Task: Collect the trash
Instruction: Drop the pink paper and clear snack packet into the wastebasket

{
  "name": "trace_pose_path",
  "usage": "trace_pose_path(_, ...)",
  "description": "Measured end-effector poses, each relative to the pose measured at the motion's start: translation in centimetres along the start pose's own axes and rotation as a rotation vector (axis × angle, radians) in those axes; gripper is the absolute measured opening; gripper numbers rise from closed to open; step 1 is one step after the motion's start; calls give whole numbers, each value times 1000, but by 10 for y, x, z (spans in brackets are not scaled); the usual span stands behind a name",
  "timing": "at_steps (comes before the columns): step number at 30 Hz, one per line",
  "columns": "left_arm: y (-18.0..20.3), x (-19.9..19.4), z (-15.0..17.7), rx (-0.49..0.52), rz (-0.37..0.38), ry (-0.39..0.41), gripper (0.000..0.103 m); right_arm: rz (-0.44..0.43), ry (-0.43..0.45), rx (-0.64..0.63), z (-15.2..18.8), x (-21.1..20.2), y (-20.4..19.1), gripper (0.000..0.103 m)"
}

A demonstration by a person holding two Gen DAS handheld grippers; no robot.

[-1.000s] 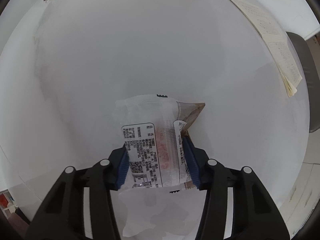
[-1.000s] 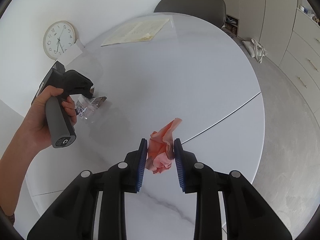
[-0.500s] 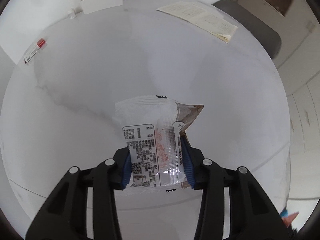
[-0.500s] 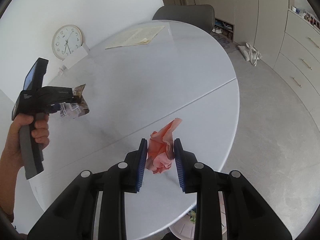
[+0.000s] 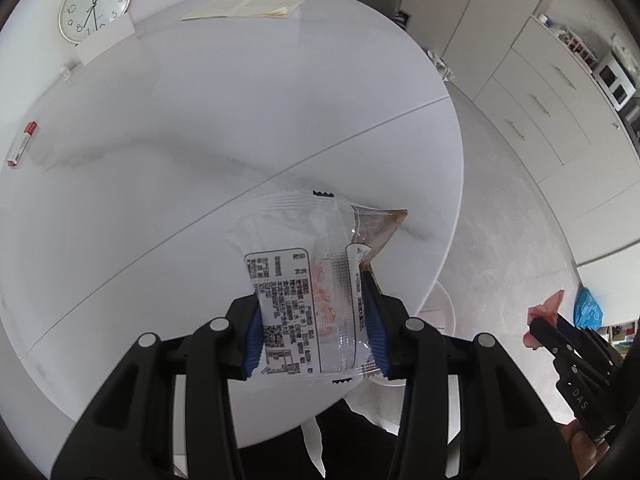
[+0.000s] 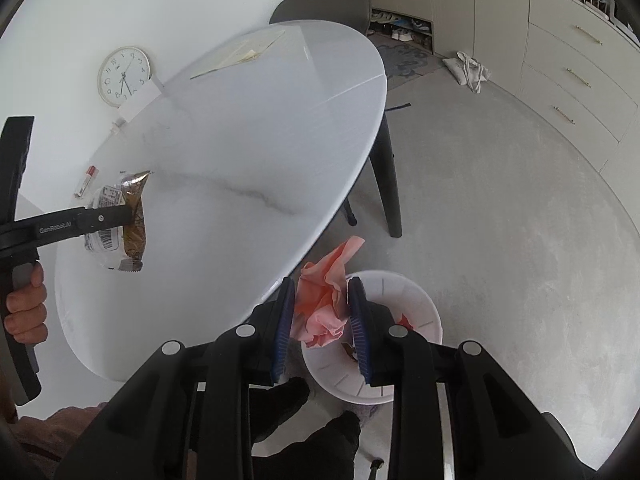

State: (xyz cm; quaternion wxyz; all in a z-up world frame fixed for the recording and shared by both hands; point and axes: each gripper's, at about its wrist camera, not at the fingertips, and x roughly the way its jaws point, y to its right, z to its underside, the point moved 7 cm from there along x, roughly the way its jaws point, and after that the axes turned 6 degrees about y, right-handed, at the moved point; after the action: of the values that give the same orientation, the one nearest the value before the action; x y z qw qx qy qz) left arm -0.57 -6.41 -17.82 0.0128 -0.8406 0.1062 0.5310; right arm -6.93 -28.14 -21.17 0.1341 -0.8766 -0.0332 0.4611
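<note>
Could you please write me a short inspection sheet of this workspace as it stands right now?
Surface: round white table, faint grey veining, a seam across it.
Job's things: snack wrapper in the left gripper; crumpled pink paper in the right gripper; white bin on the floor beside the table, trash inside.
Clutter: papers, small red-and-white pack.
Grippers: both sets of jaws shut on their trash.
Cables: nothing seen.
Surroundings: wall clock, grey chair, cabinets.
</note>
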Motion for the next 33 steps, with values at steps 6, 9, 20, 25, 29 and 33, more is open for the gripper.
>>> trace_pose_path(6, 31, -9, 16, 49, -6, 15, 42, -11, -66, -25, 28, 32, 20, 30)
trace_pose_path(9, 43, -7, 21, 64, -7, 12, 42, -19, -126, -9, 48, 67, 32, 30)
trace_pose_path(20, 71, -2, 44, 103, -26, -5, 42, -6, -230, 45, 84, 125, 50, 79)
trace_pose_path(25, 78, -2, 45, 129, -24, 0, 42, -2, -181, 74, 69, 101, 62, 90)
trace_pose_path(29, 85, 0, 44, 175, -13, 8, 42, 25, -112, 98, 55, 66, 73, 98)
trace_pose_path(33, 103, 3, 51, 236, 11, 1, 42, 73, -56, 100, 46, 31, 86, 100)
